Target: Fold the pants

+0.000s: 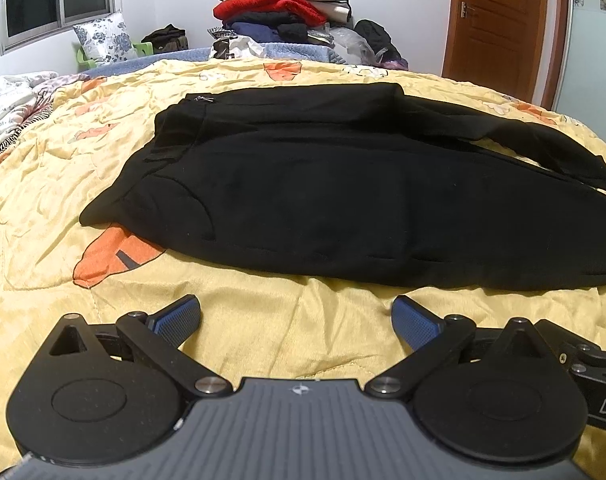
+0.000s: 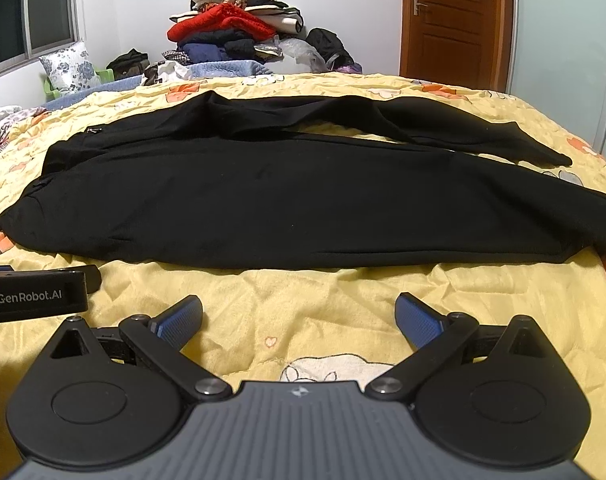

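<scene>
The black pants (image 1: 343, 200) lie spread flat on the yellow printed quilt (image 1: 43, 240), lengthwise across the bed. The waistband end (image 2: 35, 184) points to the left; both legs run off to the right. The near leg (image 2: 463, 216) is broad and smooth, its lower edge a nearly straight line along the quilt. The far leg (image 2: 483, 132) diverges slightly from it, leaving a narrow wedge of quilt between the two toward the cuffs. A small metal zipper pull (image 1: 201, 99) shows near the waistband. The fabric is matte, soft and unfolded.
</scene>
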The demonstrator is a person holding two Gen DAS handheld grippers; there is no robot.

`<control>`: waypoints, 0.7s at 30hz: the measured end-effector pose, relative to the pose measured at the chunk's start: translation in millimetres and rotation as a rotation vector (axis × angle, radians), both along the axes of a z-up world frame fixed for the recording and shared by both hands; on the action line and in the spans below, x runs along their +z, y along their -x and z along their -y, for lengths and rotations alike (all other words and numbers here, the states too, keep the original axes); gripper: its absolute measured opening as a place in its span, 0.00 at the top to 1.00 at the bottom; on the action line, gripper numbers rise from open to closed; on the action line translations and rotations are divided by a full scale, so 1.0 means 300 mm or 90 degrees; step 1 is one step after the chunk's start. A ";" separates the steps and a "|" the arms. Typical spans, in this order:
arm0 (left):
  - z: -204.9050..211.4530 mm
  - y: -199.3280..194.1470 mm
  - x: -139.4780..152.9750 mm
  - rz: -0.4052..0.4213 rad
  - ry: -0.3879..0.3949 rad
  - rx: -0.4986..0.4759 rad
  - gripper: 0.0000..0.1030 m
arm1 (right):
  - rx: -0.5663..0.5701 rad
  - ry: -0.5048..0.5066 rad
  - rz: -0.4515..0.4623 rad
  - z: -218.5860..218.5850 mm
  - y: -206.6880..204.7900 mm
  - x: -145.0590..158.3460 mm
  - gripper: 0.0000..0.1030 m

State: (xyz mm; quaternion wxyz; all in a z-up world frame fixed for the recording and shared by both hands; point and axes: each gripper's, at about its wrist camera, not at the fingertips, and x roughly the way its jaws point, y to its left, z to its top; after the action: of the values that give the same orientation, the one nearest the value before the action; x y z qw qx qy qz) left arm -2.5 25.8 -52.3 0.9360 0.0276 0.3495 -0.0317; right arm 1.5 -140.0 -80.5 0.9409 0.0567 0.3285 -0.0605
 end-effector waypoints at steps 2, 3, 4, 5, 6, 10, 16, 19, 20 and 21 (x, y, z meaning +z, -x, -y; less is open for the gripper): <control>-0.002 0.005 0.010 -0.003 -0.008 -0.002 0.00 | 0.008 -0.001 -0.009 0.002 -0.003 0.006 0.00; -0.004 0.011 0.020 0.002 -0.017 -0.008 0.00 | 0.016 -0.018 -0.008 0.010 0.000 0.018 0.00; -0.008 0.018 0.032 0.014 -0.027 -0.014 0.00 | 0.031 -0.049 0.009 0.024 0.008 0.036 0.00; -0.017 0.023 0.049 0.029 -0.041 -0.016 0.00 | 0.054 -0.084 0.036 0.039 0.013 0.059 0.00; -0.029 0.021 0.067 0.038 -0.046 -0.014 0.00 | 0.079 -0.107 0.064 0.051 0.008 0.091 0.00; -0.139 -0.033 0.157 0.060 -0.002 0.012 0.00 | 0.145 0.001 0.173 0.016 -0.098 0.244 0.00; -0.306 -0.201 0.269 0.078 0.022 0.106 0.00 | 0.308 0.140 0.167 -0.073 -0.476 0.315 0.00; -0.364 -0.295 0.300 0.077 0.027 0.149 0.00 | 0.378 0.143 0.132 -0.109 -0.692 0.347 0.00; -0.379 -0.331 0.310 0.072 0.029 0.158 0.00 | 0.389 0.146 0.123 -0.123 -0.759 0.348 0.00; -0.392 -0.365 0.321 0.065 0.030 0.166 0.00 | 0.405 0.149 0.107 -0.134 -0.834 0.347 0.00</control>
State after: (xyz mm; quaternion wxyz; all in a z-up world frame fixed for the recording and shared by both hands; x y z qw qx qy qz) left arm 106.9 143.4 44.0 0.9491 -0.0386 0.3012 0.0831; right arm 251.6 -99.8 23.5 0.9366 -0.1520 0.2419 0.2030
